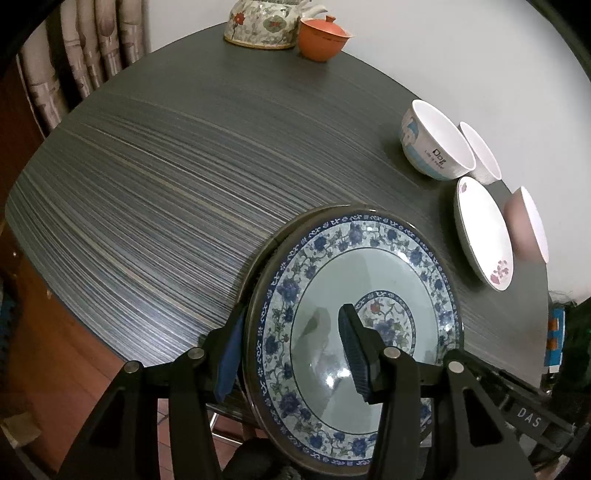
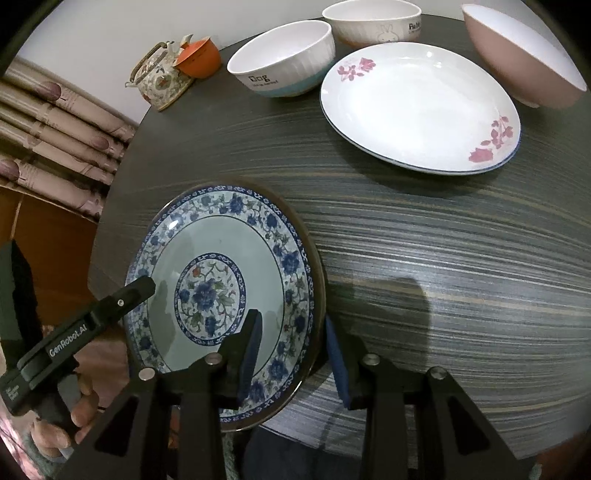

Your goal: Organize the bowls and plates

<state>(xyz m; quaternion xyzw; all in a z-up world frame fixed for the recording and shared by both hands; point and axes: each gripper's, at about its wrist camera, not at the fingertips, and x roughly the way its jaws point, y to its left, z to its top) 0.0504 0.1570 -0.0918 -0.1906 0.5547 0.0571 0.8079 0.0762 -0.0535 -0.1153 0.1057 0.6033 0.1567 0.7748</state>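
A blue floral plate (image 1: pixel 317 280) (image 2: pixel 221 236) sits at the near edge of the dark table (image 1: pixel 166 184) and overhangs it. My left gripper (image 1: pixel 293 312) straddles the plate's left rim. One pad sits outside the rim, the other hovers above the glaze, and its finger (image 2: pixel 136 291) shows in the right wrist view. My right gripper (image 2: pixel 291 317) clamps the opposite rim, one pad inside and one outside. At the far right stand a white pink-flowered plate (image 2: pixel 417 107) (image 1: pixel 480 232), a "Dog" bowl (image 2: pixel 284 62) (image 1: pixel 432 144), a rabbit bowl (image 2: pixel 373 22) and a pink bowl (image 2: pixel 517 62) (image 1: pixel 524 225).
A floral teapot (image 1: pixel 262 26) (image 2: pixel 159 77) and an orange lidded cup (image 1: pixel 321 38) (image 2: pixel 199 59) stand at the table's far edge by the wall. Curtains hang at the left. A person's hand (image 2: pixel 85 406) holds the left gripper's handle below the table edge.
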